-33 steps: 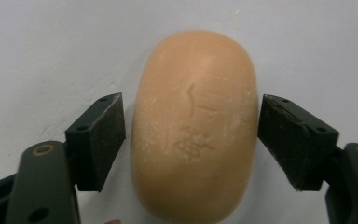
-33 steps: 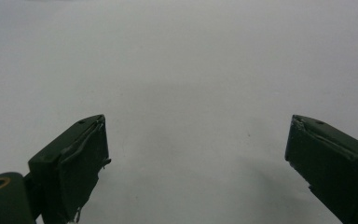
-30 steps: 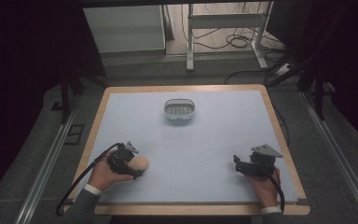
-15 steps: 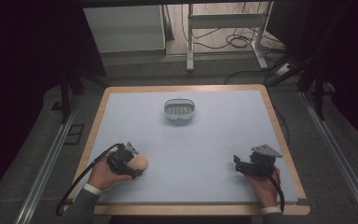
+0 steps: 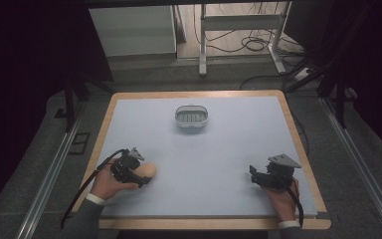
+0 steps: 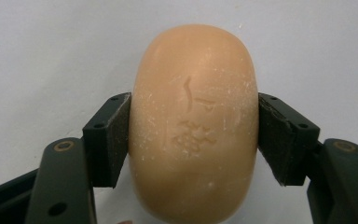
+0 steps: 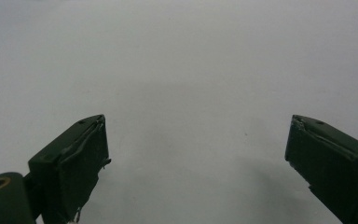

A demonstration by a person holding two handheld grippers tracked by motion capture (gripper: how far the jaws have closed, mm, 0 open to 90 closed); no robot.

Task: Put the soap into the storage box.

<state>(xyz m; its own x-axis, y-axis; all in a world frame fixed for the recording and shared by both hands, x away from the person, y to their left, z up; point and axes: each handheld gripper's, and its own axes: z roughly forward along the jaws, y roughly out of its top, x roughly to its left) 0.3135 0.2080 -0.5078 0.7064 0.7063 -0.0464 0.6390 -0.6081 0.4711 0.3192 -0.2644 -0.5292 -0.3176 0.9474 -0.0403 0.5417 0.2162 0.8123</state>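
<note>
A tan oval soap (image 6: 193, 126) lies at the near left of the table (image 5: 229, 164), pinched across its middle by the left gripper (image 5: 138, 175). In the left gripper view both black pads (image 6: 116, 140) press flat on the soap's 2 long sides; its jaws have just closed on it. A faint stamped mark shows on the soap's top face, too worn to read, and its near end is cut off by the frame's bottom edge.

The left hand (image 5: 107, 183) comes in from the bottom left of the high view — the gripper points right and slightly away, low over the table, its cable trailing back past the sleeve.

The right gripper (image 5: 258, 175) sits at the near right, well apart from the soap, held by the right hand (image 5: 281, 199) and pointing left. In the right gripper view its 2 jaws stand wide apart over bare table, nothing between them.

A small white dish (image 5: 191, 117) stands toward the far middle of the table — its contents are too small to make out. Nothing lies between it and either gripper.
</note>
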